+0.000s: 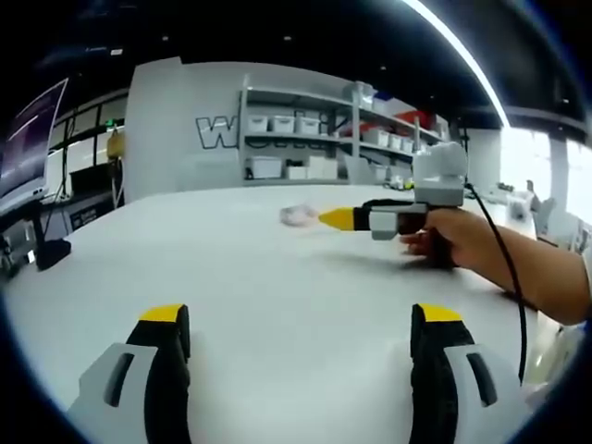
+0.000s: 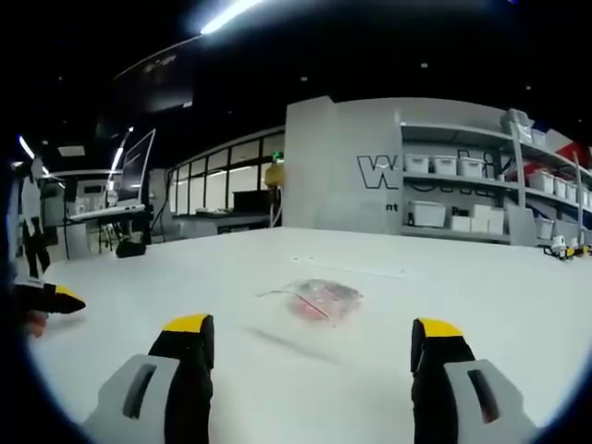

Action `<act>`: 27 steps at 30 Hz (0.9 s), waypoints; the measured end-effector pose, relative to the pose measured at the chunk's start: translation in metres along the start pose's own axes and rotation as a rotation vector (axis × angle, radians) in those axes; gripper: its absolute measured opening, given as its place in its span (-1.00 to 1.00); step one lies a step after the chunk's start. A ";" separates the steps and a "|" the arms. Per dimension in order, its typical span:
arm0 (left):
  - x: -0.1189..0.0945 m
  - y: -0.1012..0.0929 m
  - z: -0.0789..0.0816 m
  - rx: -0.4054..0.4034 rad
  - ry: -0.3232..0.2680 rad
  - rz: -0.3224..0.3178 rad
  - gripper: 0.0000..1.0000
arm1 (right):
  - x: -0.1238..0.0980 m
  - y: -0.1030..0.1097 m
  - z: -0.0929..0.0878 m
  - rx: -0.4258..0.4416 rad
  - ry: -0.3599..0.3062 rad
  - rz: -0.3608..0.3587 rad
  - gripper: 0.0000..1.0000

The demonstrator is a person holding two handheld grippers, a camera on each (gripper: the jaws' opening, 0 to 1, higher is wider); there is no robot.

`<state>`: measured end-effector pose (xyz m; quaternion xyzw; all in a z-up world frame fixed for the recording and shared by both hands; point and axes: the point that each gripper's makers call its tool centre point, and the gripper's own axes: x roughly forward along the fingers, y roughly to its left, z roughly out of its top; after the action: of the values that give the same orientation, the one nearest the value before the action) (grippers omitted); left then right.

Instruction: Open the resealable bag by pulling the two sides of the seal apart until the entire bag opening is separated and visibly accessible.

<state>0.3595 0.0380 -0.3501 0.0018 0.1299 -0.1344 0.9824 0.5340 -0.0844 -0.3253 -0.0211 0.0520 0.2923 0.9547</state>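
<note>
White table (image 2: 462, 305) carries the bag (image 2: 319, 299), clear with something red inside; it lies flat out in the open, away from every edge; your right gripper (image 2: 314, 338) has its jaws spread wide with nothing between them, just short of the bag; your left gripper (image 1: 301, 324) is spread too, over bare table, well apart from the bag (image 1: 298, 215); your hand (image 1: 462, 242) grips the right gripper's handle.

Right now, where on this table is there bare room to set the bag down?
Bare white table lies all around the bag, widest between it and the open right gripper. The far edge, by the shelves, is the crowded part.
</note>
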 end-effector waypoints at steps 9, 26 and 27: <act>-0.001 0.000 0.000 -0.002 -0.003 0.000 0.98 | -0.002 0.000 0.000 0.002 -0.001 -0.004 0.81; -0.001 0.000 0.001 -0.004 -0.009 0.003 0.98 | -0.008 0.004 0.006 -0.003 -0.016 0.010 0.81; -0.001 0.000 0.001 -0.003 -0.009 0.004 0.98 | -0.008 0.004 0.005 -0.003 -0.015 0.009 0.80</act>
<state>0.3594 0.0385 -0.3486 -0.0002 0.1259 -0.1324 0.9832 0.5257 -0.0852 -0.3191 -0.0200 0.0447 0.2970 0.9536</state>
